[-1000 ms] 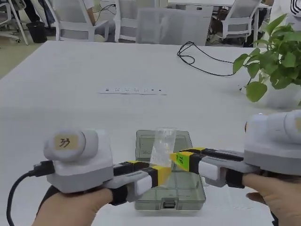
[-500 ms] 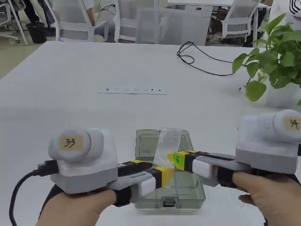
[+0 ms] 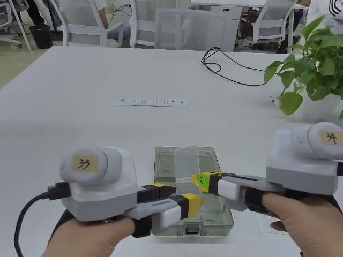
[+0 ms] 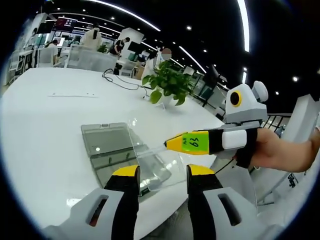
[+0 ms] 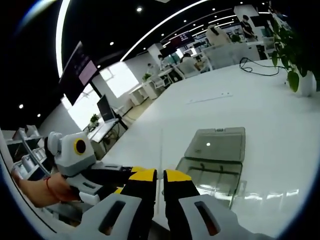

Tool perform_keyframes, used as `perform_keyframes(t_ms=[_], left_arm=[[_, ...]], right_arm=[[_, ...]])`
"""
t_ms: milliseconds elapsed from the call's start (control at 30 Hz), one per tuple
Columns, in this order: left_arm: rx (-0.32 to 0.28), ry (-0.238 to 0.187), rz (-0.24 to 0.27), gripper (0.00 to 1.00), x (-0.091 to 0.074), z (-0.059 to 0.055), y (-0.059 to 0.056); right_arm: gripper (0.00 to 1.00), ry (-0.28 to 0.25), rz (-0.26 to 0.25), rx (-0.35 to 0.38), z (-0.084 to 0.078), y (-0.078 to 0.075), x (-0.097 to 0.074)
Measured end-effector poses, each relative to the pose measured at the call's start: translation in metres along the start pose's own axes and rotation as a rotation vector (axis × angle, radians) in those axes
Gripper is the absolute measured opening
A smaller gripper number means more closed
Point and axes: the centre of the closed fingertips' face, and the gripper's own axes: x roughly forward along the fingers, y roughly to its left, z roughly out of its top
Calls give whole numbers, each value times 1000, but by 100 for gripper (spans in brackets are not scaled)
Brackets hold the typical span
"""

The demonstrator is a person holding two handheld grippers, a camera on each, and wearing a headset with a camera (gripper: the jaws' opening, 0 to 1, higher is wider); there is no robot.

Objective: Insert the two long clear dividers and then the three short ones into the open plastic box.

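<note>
Broad see-through sheet in left gripper view, just a thin edge-on sliver in right gripper view: clear divider [image 4: 150, 164], pinched by right gripper [image 5: 160, 174] above the open box [image 4: 100, 141] on the desk [image 3: 80, 96]. Left gripper [image 4: 162, 171] spread wide.

1. This is an open-plan office: a large white meeting table [image 3: 80, 107] has mesh-backed office chairs [image 3: 86, 24] along its far edge.
2. A power strip [image 3: 150, 101] and a loose black cable [image 3: 228, 67] lie on the table, and a potted plant [image 3: 313, 69] stands at its right side.
3. Beyond it are more desks, a monitor [image 5: 106, 107], a wall screen [image 5: 82, 65] and long ceiling light strips [image 4: 244, 22].
</note>
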Motion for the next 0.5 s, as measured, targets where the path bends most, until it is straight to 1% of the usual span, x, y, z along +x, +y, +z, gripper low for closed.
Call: perform_keyframes(t_ms=[100,133,200,333,467,500], left_arm=[[5,3,-13,41,0,-1,0],[15,3,-19,41,-1,-1,0],[44,20,-24,43,-2,-4,2],[72,22,-26,48,-6,-6,9],[139,23,-28,57,-11,-7,19],[147,25,-32,60,-12,-8,21]], right_arm=[[7,1,-3,3,3,-3,-1],[7,4,-7,2,4,-4,-1],[7,9,-14,11,4,-8,-2],[7,18,-32,23,7,-18,-3],[7,38,-50,34,8,-27,-4],[7,40,-52,35,8,-28,-5]])
